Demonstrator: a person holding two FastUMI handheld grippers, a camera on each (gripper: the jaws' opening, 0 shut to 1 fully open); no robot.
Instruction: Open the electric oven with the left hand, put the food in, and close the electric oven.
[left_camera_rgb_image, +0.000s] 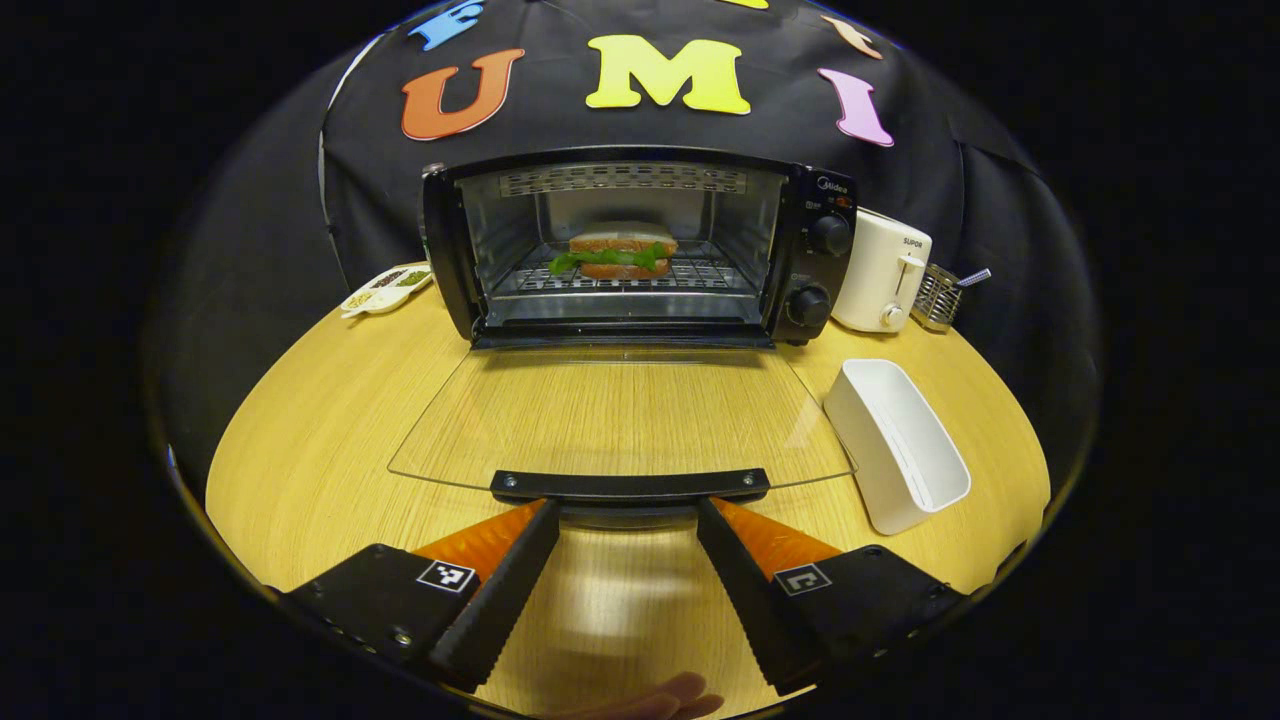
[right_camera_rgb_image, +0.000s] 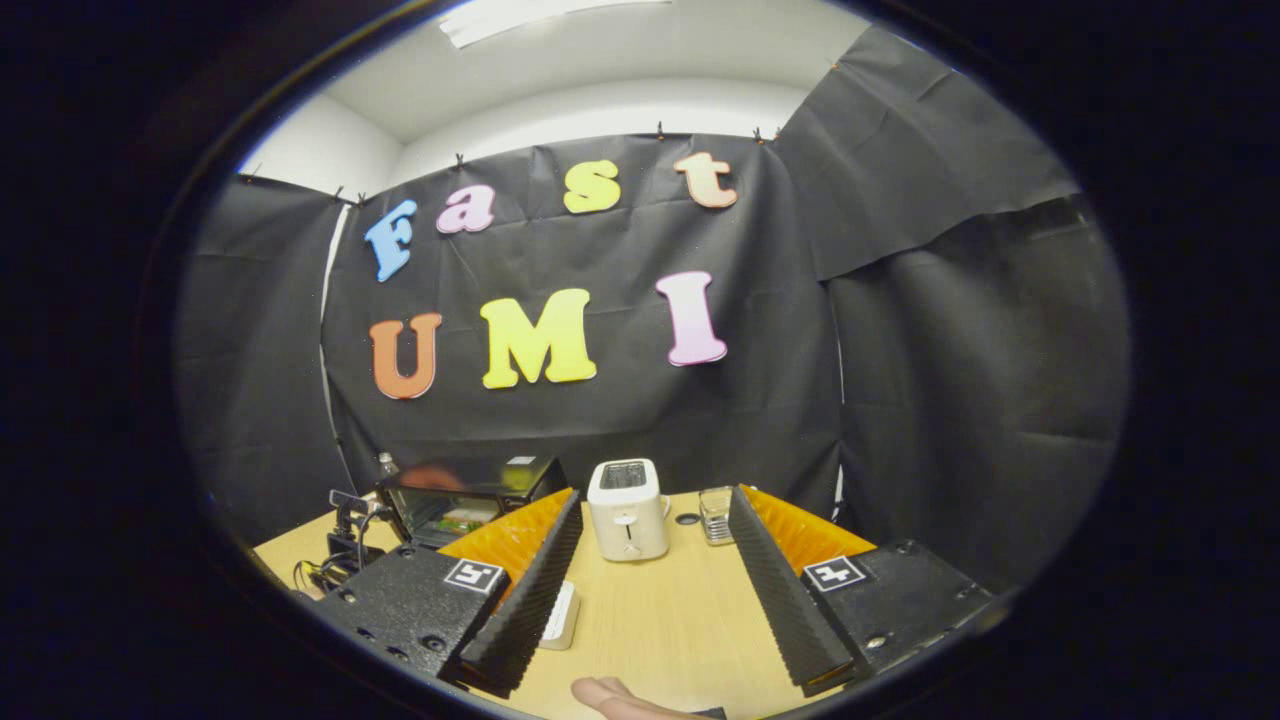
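Left claw (left_camera_rgb_image: 628, 512) sat low over the worktop (left_camera_rgb_image: 320, 450), its 2 fingers spread apart, their tips just at the dark handle (left_camera_rgb_image: 630, 484) of the oven door (left_camera_rgb_image: 620, 420) without clamping it. That glass door lay folded down flat, wood grain visible through it. Beyond it the electric oven (left_camera_rgb_image: 640, 245) stood open, and the food, a sandwich (left_camera_rgb_image: 622, 250) with green leaves, rested on the wire rack (left_camera_rgb_image: 625, 278) inside. To the right of the door a white rectangular tub (left_camera_rgb_image: 900, 440) lay near the worktop's edge, close beside the glass; bare wood stretched to the left of the door. A small dish of seasonings (left_camera_rgb_image: 385, 290) sat by the oven's left side, and a white toaster (left_camera_rgb_image: 880, 270) and a wire holder (left_camera_rgb_image: 938, 297) stood to its right.

Right claw (right_camera_rgb_image: 648, 560) was also spread wide and gripped nothing, held higher and farther back, with open worktop between its fingers. From the right gripper view the toaster (right_camera_rgb_image: 627, 508) stood straight ahead, a small glass (right_camera_rgb_image: 716, 514) just right of it, and the oven (right_camera_rgb_image: 470, 495) appeared at the far left with the other claw's hardware (right_camera_rgb_image: 345, 530) in front of it. A fingertip (right_camera_rgb_image: 615, 695) showed at the bottom edge.
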